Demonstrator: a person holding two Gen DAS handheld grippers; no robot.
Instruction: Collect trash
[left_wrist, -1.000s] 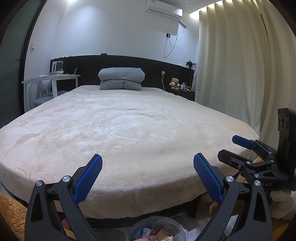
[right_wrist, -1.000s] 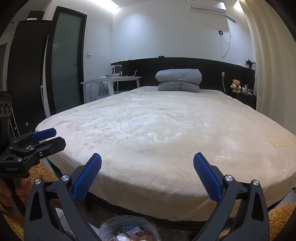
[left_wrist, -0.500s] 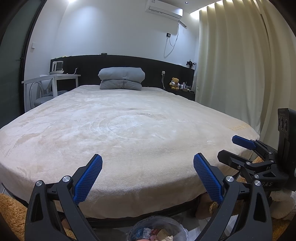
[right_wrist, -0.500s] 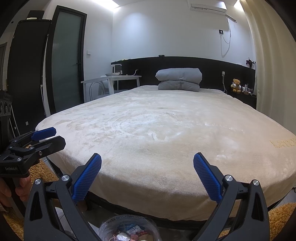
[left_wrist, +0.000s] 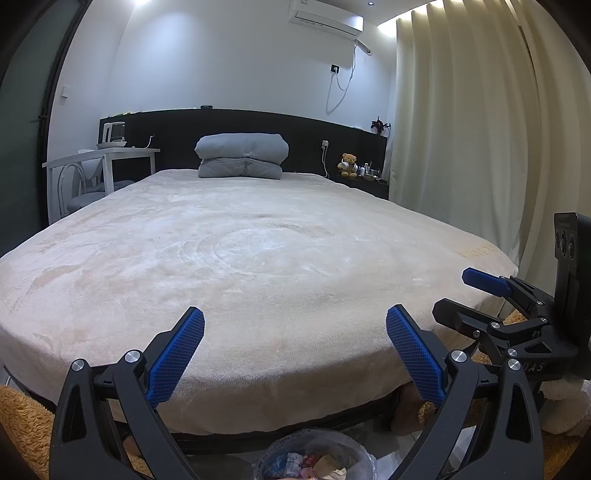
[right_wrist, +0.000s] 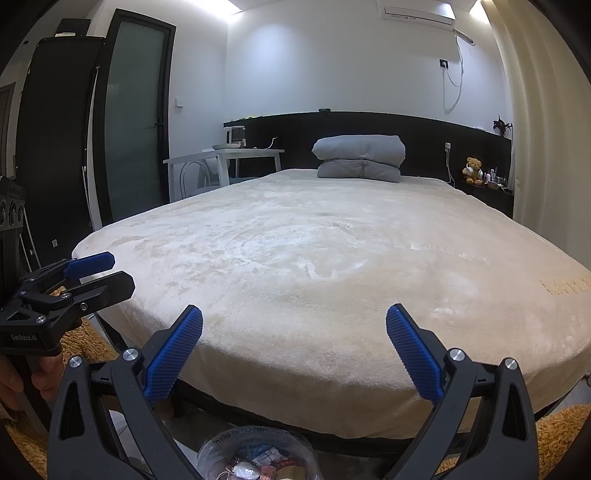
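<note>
My left gripper (left_wrist: 295, 354) and right gripper (right_wrist: 294, 352) hang spread, empty, over the wide cream plush bed's (left_wrist: 258, 258) foot edge — clear-lined trash bin (right_wrist: 255, 458) below; folded grey duvet (left_wrist: 242, 156) at the head edge.

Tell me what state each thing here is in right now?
left gripper: open, holding nothing
right gripper: open, holding nothing
trash bag: open, wrappers inside
bed: made, smooth cover
folded duvet: folded at the headboard
curtain: drawn shut

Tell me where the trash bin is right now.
The trash bin sits on the floor at the foot of the bed, bottom centre in both wrist views.
</note>
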